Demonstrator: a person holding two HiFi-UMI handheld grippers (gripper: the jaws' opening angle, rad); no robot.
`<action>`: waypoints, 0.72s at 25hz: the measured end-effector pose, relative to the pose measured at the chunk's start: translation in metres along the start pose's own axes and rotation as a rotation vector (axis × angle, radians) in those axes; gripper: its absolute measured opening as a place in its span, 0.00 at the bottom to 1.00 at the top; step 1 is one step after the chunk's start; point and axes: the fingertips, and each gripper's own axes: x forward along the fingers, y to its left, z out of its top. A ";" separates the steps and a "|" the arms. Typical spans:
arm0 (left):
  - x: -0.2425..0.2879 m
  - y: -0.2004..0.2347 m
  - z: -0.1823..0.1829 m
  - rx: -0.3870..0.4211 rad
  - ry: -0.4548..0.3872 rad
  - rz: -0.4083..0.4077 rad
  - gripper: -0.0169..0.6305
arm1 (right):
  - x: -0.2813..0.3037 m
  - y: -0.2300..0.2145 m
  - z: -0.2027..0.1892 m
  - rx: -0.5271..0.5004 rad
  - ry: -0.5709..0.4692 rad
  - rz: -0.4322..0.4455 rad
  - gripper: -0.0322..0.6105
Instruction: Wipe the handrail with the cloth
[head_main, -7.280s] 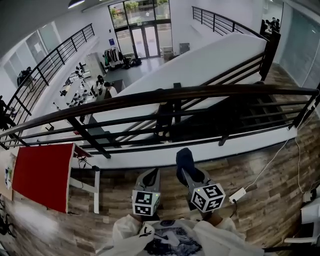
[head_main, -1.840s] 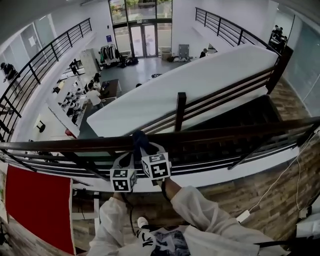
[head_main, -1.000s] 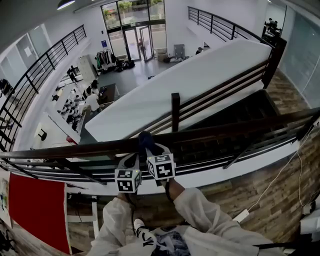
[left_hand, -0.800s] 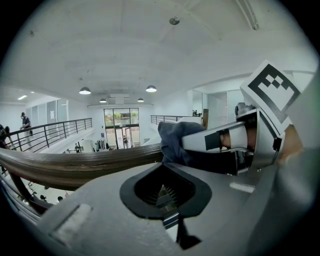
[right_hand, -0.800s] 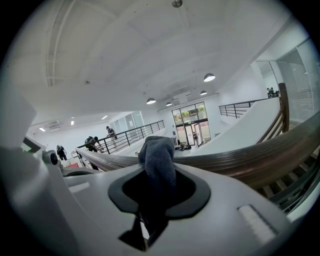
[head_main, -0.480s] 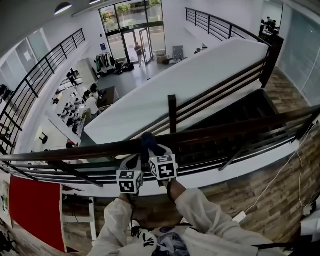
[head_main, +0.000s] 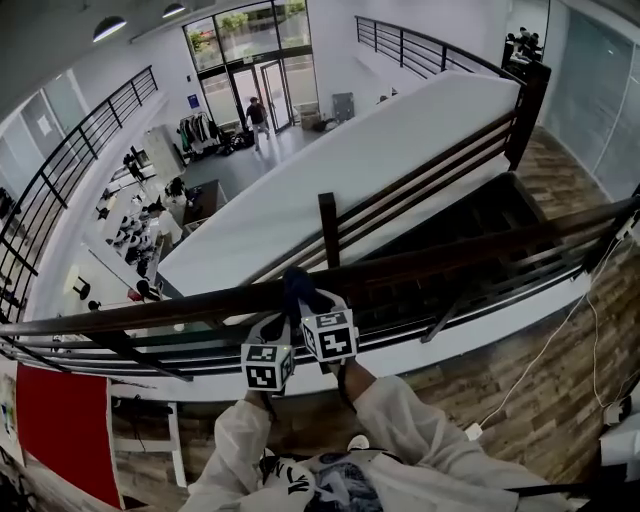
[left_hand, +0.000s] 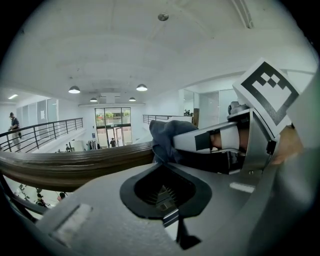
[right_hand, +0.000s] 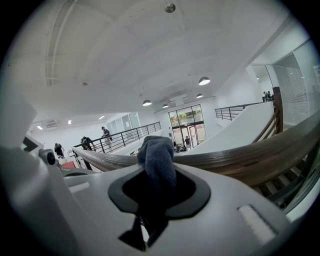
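Note:
The dark wooden handrail (head_main: 480, 250) runs across the head view in front of me. A dark blue cloth (head_main: 296, 284) lies bunched on top of it, and my right gripper (head_main: 301, 300) is shut on it. In the right gripper view the cloth (right_hand: 157, 159) sticks up out of the jaws and presses on the handrail (right_hand: 245, 156). My left gripper (head_main: 271, 328) hovers just left of the right one, below the rail, shut and holding nothing. In the left gripper view the cloth (left_hand: 166, 134) and the right gripper's fingers (left_hand: 227, 140) rest on the handrail (left_hand: 70, 167).
A black rail post (head_main: 328, 228) stands just right of the cloth, behind the rail. Lower black bars (head_main: 480, 290) run under the handrail. Beyond is a drop to a lower floor with people (head_main: 253, 110). A red board (head_main: 60, 425) leans at the lower left on the wooden floor (head_main: 560, 370).
The right gripper has slid the cloth rightward along the handrail, closer to the black post. The left gripper has followed beside it, and my view has shifted too.

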 end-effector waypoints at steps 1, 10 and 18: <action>0.004 -0.008 0.002 0.000 -0.001 -0.008 0.03 | -0.004 -0.007 0.000 -0.001 -0.002 -0.004 0.17; 0.042 -0.077 0.014 -0.029 -0.007 -0.103 0.03 | -0.039 -0.081 0.007 0.002 -0.036 -0.084 0.17; 0.074 -0.140 0.028 -0.010 -0.011 -0.213 0.03 | -0.070 -0.151 0.011 0.043 -0.065 -0.185 0.17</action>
